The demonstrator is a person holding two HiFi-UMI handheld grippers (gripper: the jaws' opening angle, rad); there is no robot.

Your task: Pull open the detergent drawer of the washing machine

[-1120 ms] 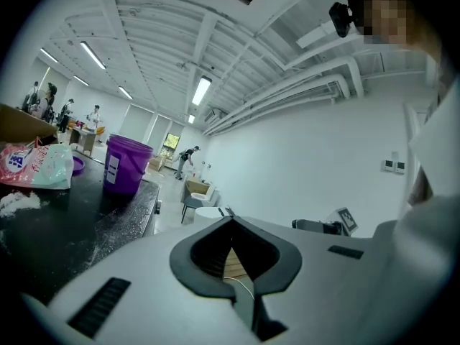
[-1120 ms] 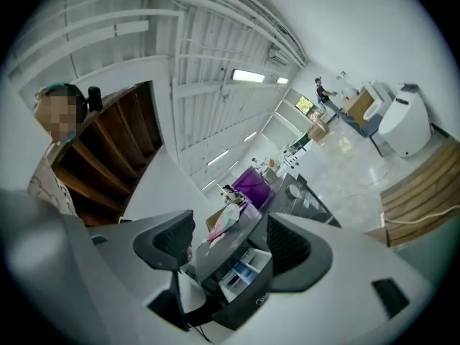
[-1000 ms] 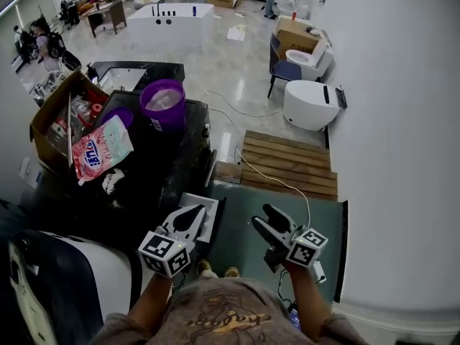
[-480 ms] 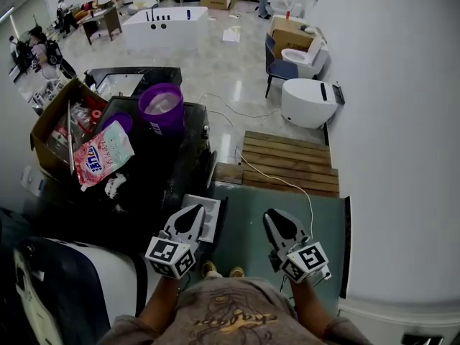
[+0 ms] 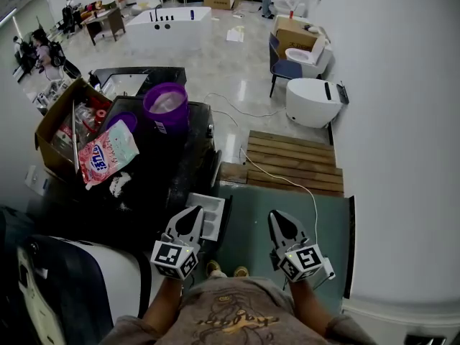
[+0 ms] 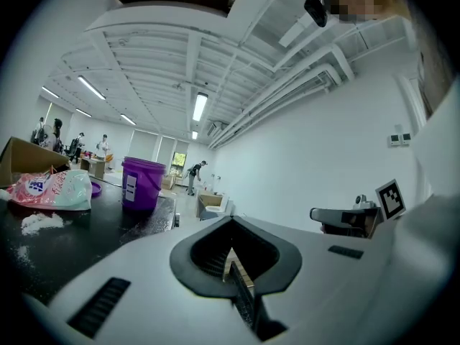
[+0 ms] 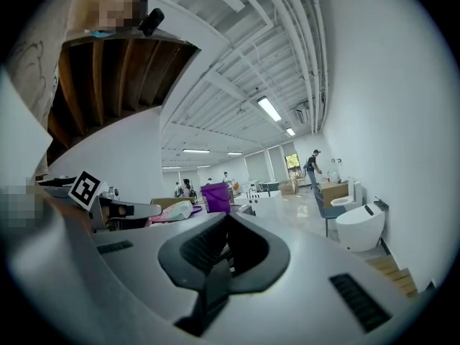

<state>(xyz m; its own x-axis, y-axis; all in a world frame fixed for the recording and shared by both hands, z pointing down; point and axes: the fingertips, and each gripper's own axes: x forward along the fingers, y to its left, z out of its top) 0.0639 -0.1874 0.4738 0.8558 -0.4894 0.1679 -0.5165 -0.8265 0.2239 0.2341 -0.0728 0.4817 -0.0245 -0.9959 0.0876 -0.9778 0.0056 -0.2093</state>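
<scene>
The washing machine [image 5: 162, 175] has a black top, and its white detergent drawer [image 5: 210, 216] sticks out of the front, its compartments showing. My left gripper [image 5: 195, 211] hangs shut and empty just left of the drawer, over its near corner; whether it touches the drawer I cannot tell. My right gripper [image 5: 277, 215] is shut on nothing, apart from the drawer, above the green mat [image 5: 323, 221]. In the left gripper view the left gripper [image 6: 231, 225] points across the black top. The right gripper [image 7: 228, 215] points level into the room.
A purple bucket [image 5: 166, 105], a pink bag [image 5: 108, 157] and a cardboard box [image 5: 52, 117] sit on the machine's top. A wooden pallet [image 5: 291, 162] and a white toilet [image 5: 313, 103] lie beyond the mat. A white appliance [image 5: 108, 286] stands at my lower left.
The right gripper's jaws have gone from apart to shut, and the gripper has rolled upright. The left gripper has stayed by the drawer.
</scene>
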